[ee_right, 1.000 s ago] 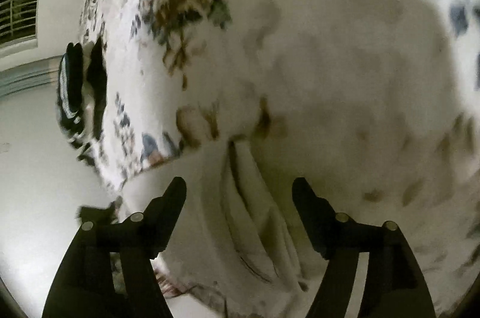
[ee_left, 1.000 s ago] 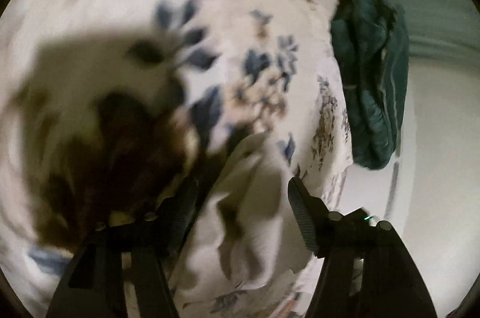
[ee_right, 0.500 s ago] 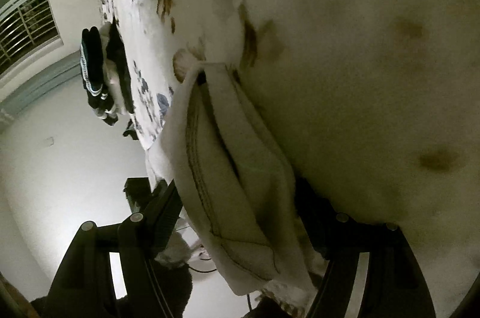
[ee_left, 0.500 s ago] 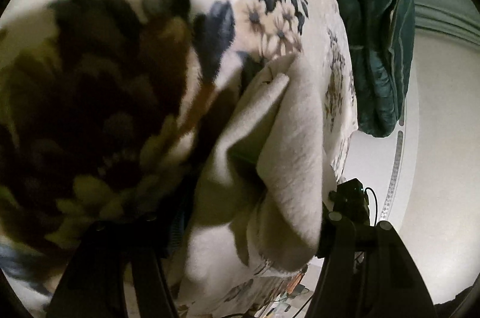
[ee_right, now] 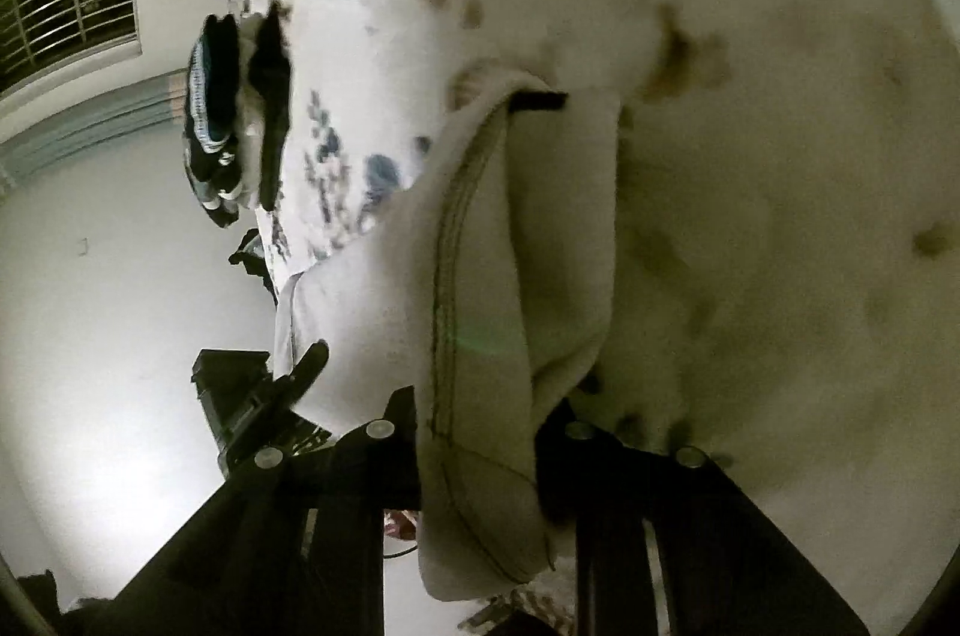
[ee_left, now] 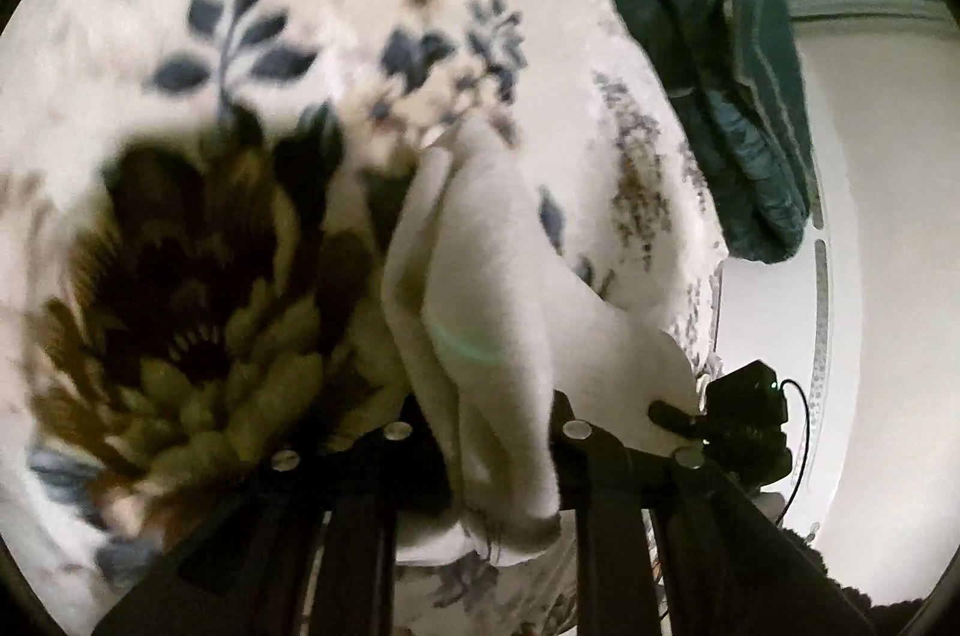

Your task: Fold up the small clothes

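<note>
A small cream garment lies bunched on a floral blanket. My left gripper is shut on one edge of it, and the cloth runs forward from between the fingers. My right gripper is shut on another edge of the same garment, where a stitched hem shows. Each view shows the other gripper at the garment's far side, in the left wrist view and in the right wrist view.
A dark green garment lies heaped at the blanket's far edge. A black and striped pile of clothes sits at another edge. A white wall and a barred window lie beyond.
Both grippers went from open around the cream garment to shut on it. The cloth is now pulled up between the fingers, and the views have drawn back a little from the blanket.
</note>
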A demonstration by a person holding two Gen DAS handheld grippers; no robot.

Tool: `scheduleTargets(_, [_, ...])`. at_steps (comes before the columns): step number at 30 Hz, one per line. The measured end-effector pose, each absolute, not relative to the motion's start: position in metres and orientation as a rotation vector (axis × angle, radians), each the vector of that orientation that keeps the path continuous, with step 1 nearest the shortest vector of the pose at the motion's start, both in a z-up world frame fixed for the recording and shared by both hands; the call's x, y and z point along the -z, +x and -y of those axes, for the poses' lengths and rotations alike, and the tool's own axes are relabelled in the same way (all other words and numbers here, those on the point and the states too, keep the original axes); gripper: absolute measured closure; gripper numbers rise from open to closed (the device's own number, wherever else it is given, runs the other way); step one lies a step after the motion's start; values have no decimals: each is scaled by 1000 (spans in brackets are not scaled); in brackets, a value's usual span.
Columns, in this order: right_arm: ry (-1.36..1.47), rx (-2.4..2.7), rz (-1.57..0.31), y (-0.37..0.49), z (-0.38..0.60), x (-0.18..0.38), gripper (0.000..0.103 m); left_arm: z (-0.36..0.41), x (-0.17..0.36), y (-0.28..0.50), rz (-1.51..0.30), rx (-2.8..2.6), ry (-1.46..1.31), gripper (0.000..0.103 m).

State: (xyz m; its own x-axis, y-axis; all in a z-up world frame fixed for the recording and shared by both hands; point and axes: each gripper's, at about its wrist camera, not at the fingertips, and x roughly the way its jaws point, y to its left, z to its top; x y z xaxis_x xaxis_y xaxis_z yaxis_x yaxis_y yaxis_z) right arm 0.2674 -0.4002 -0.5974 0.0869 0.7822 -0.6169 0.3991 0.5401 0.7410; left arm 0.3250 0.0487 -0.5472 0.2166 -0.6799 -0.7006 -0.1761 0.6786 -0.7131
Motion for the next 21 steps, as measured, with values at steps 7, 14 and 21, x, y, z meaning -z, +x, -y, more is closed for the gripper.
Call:
scheduleTargets(7, [1020,-421,-1444,303,352,519,82,-100,475,355,-1234,415,-777,90])
scheduleTargets(14, [937,-486,-1332,396,263,424,82,-179,392,429,-1118,416,-719,90])
scheduleTargets(21, [876,-520,-1259,528,158,381,82,-258,350,538,-1048,364,-607,89])
